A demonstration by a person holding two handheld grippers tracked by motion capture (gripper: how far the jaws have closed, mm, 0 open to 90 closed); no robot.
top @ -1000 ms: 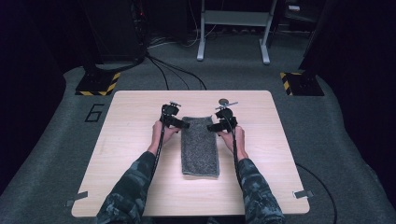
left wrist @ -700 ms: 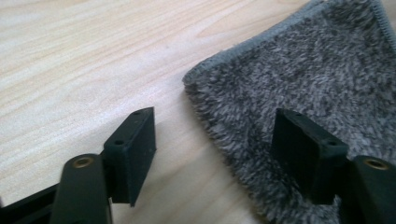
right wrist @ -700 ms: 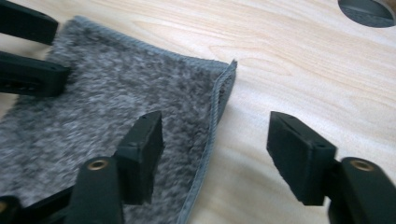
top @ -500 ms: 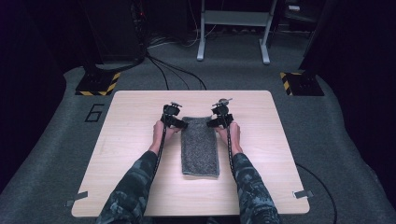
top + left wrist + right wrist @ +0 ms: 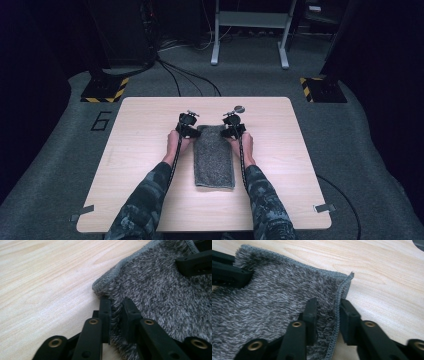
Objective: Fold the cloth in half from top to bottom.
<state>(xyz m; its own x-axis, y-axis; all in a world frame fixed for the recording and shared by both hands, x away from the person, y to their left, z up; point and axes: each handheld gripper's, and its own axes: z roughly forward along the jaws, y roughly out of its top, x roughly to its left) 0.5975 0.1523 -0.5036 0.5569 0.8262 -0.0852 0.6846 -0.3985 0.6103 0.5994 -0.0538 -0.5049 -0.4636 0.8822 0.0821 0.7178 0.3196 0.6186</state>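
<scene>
dark floor and cables surround a pale wood table (image 5: 150, 165), with a striped-edged base (image 5: 106, 89) at far left, a grey frame (image 5: 248, 30) behind, and a second striped base (image 5: 322, 89) at far right. a "6" (image 5: 101, 120) is marked on the floor left of the table.

on the table a grey towel (image 5: 214, 157) lies folded in a long strip at the middle, running away from the person. the left gripper (image 5: 188, 131) sits at the towel's far left corner; its jaws have just been closing and now pinch the fuzzy edge (image 5: 113, 315) between them. the right gripper (image 5: 233, 131) sits at the far right corner; its jaws have just been closing too, and the stitched hem (image 5: 335, 315) stands between them, clamped. a small dark disc (image 5: 239, 108) lies on the table just beyond the right gripper.
</scene>
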